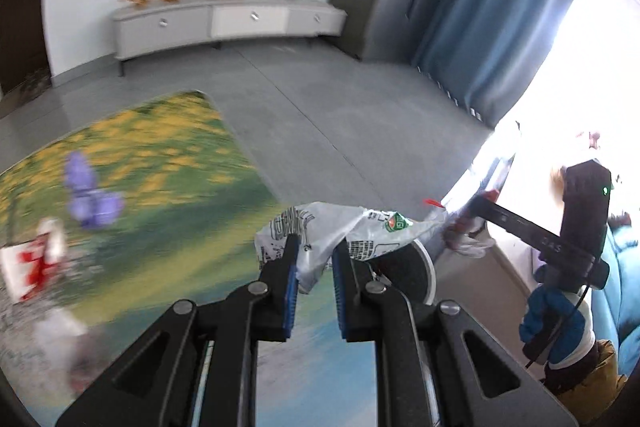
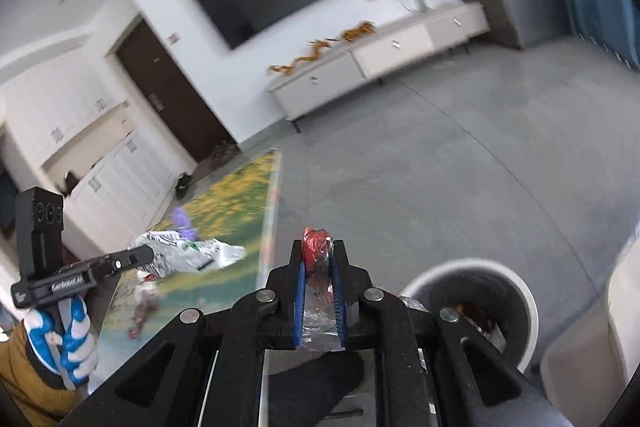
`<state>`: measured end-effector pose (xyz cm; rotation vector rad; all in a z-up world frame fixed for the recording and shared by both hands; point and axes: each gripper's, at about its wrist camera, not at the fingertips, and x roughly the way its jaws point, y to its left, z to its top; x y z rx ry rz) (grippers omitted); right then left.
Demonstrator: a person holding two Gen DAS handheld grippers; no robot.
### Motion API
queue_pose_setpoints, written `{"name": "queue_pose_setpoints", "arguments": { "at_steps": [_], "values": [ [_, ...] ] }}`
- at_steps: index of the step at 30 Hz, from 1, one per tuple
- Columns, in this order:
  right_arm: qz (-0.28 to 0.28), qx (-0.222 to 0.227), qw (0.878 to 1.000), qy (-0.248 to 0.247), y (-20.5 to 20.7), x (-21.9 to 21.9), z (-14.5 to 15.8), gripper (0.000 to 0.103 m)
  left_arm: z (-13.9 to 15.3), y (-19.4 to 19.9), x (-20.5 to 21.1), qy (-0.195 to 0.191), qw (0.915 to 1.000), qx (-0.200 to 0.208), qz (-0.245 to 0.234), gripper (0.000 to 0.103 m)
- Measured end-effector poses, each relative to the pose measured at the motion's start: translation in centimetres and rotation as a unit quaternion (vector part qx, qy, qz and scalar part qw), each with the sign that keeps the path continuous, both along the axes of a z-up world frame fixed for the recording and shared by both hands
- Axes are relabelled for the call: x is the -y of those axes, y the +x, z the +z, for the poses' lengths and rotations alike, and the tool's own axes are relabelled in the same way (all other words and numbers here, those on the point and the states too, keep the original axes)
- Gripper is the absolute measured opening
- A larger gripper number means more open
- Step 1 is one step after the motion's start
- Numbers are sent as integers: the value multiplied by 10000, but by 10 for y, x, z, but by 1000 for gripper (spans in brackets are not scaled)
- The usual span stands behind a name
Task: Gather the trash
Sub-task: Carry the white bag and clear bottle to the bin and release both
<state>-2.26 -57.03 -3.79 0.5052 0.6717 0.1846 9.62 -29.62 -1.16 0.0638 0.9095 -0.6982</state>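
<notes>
Trash clamped in both tongs above the flowered tabletop (image 1: 168, 163) and the grey floor.

Left tongs (image 1: 314, 259) pinch a crumpled white printed plastic bag (image 1: 340, 227) between blue pads, the bag spreading forward and to the right of the tips. Right tongs (image 2: 319, 259) grip a red and clear wrapper (image 2: 316, 247) that fills the narrow gap between their pads. Below and to the right of the right tongs stands a round white-rimmed bin (image 2: 524, 311) with scraps inside. More litter lies blurred on the tabletop left of the left tongs.
</notes>
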Motion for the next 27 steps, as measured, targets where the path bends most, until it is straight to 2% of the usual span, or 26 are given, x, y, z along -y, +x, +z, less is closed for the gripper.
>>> {"name": "queue_pose_setpoints", "arguments": {
  "at_steps": [4,9,13,14,18,20,21,27],
  "values": [
    [-308,-301,9989,182,5,35,-35,13,-31,2,61,393,9987,-125,-295,15],
    [-470,-492,9974,232,6,61,-56,14,-65,6,117,762,9953,-317,-515,15],
    [-624,-585,9961,222,3,72,-61,30,-86,6,150,1010,9917,-417,-671,17],
    [-652,-600,9958,217,2,72,-62,35,-92,5,156,1009,9911,-470,-730,18],
    [-827,-649,9943,176,-3,81,-64,36,-107,5,169,980,9891,-724,-829,24],
    [-912,-600,9939,174,-10,85,-61,36,-107,2,169,879,9897,-765,-834,39],
    [-945,-582,9937,169,-11,84,-59,36,-106,2,167,827,9902,-764,-830,42],
    [-1092,-318,9935,32,-26,78,-33,37,-83,0,139,436,9948,-633,-665,43]
  ]
}}
